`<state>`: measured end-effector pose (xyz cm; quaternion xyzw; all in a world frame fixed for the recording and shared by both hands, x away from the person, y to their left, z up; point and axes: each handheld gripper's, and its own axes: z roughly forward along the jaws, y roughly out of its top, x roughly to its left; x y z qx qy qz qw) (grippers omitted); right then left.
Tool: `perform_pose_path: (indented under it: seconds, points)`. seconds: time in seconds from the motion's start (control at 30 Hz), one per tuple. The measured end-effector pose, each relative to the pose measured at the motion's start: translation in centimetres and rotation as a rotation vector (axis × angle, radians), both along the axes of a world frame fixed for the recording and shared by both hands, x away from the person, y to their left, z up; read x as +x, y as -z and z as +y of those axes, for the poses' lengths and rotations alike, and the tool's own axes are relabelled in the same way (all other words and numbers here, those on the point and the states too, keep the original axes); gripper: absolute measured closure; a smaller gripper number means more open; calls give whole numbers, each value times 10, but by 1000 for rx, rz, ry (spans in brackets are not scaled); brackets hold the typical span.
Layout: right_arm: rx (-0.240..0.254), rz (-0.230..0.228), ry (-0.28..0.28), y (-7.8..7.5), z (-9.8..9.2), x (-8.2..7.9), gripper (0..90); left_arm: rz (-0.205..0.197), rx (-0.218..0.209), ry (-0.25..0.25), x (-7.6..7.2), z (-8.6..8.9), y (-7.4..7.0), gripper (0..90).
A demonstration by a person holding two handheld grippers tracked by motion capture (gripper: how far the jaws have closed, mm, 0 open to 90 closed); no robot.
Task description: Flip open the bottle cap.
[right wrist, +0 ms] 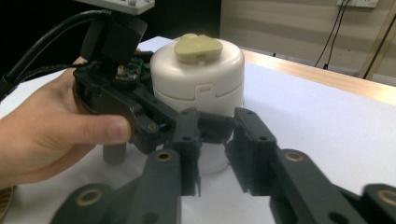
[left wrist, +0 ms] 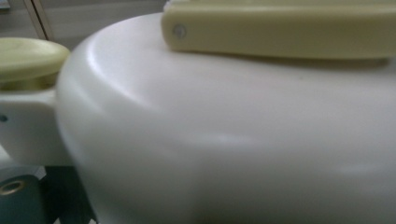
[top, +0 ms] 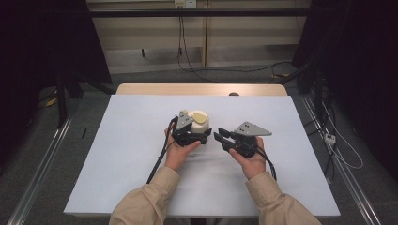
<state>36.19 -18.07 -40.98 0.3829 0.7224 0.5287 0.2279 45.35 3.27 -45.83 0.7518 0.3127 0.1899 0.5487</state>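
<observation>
Left tongs [top: 199, 136] grasp the cream container [top: 200, 123]; right tongs [top: 219, 139] hang nearly clenched, gripping nothing.

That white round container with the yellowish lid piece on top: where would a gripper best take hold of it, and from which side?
Probably around the white container's smooth cylindrical body, coming in level from the side, pads on opposite walls. It stands upright on the table, and its domed top carries a flat yellowish tab that offers little purchase from above. The left gripper is already at its side that way; the right gripper has nothing between its pads.
</observation>
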Motion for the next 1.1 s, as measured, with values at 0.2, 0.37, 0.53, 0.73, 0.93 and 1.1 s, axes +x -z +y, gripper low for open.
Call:
perform_pose_path:
  seconds: [0.2, 0.37, 0.53, 0.73, 0.93, 1.1]
  points:
    - [-3, 11, -17, -2, 5, 7, 805, 3, -2, -1, 0, 0, 0, 52]
    - [7, 30, -31, -5, 8, 12, 875, -4, 5, 2, 0, 0, 0, 52]
    - [-6, 36, -38, -6, 12, 18, 900, -3, 4, 2, 0, 0, 0, 52]
    - [-15, 44, -35, -7, 16, 23, 900, -2, 1, 2, 0, 0, 0, 52]
    - [-31, 37, -35, -10, 20, 27, 900, -4, 4, 4, 0, 0, 0, 52]
    - [-40, 33, -33, -12, 23, 29, 900, -4, 3, 2, 0, 0, 0, 52]
